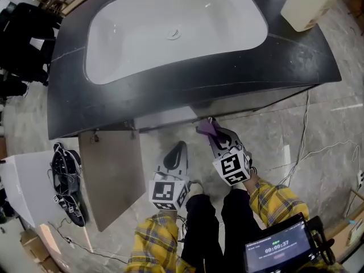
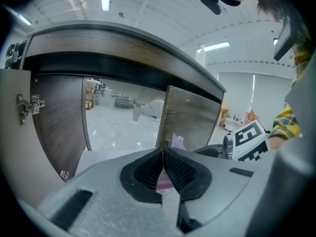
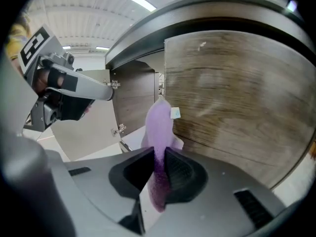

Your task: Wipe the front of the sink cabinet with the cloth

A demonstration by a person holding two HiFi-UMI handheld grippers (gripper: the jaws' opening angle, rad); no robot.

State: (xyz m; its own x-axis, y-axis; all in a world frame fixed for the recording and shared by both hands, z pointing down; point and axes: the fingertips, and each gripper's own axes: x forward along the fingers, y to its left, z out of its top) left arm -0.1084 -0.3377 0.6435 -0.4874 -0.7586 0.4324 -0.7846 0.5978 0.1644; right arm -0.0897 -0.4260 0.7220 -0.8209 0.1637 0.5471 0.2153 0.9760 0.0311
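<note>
Right gripper (image 3: 159,156) is clamping the cloth (image 3: 159,125), jaws pinched tight on it. The cloth is sticking out toward 12 o'clock, its tip just at the cabinet door (image 3: 237,102) edge. Left gripper (image 2: 163,154) is hanging at 8 o'clock of it, jaws together, gripping nothing.

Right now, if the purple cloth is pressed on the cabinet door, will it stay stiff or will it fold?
Likely floppy: the cloth stands above the right tongs only as a pinched, creased tuft. Probably light, since a narrow pinch holds it. Pressed on the wood-grain door, it should flatten rather than push back.
</note>
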